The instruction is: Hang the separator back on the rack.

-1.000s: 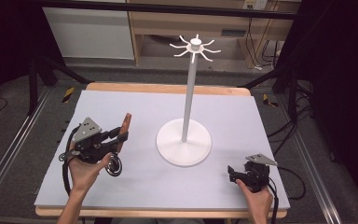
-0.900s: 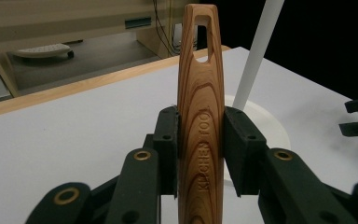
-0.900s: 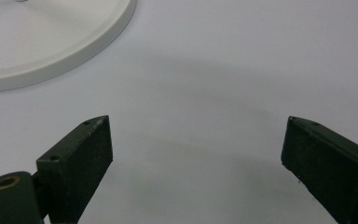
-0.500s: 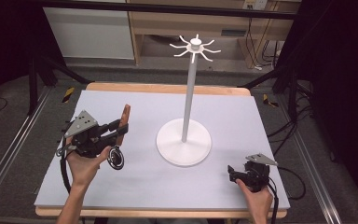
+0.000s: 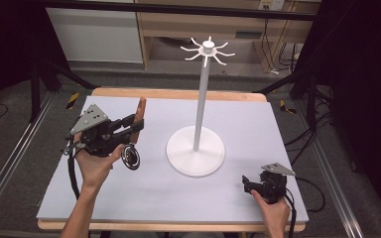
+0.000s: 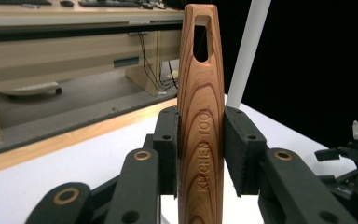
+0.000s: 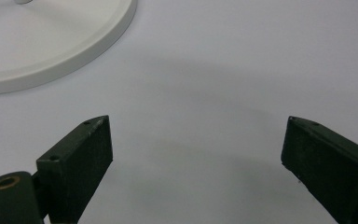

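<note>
A wooden kitchen tool handle (image 5: 139,115) with a slotted hole at its end is clamped in my left gripper (image 5: 130,127), held above the left side of the table. A dark round part (image 5: 130,157) hangs beneath the hand. In the left gripper view the handle (image 6: 200,93) stands upright between the pads, stamped "KITCHEN TOOL". A white stand (image 5: 195,151) with a tall pole and hooks at the top (image 5: 208,48) sits at the table's middle. My right gripper (image 5: 248,184) rests low at the front right, open over bare table (image 7: 196,149).
The stand's pole (image 6: 249,51) rises just behind the handle in the left gripper view, and its round base (image 7: 51,42) lies left of the right jaws. The grey table mat (image 5: 258,124) has a wooden edge. Shelving and cables stand beyond the table.
My left gripper has risen and drawn away from the front edge with the wooden tool in it, and the handle now points more upward. The right gripper has stayed still.
</note>
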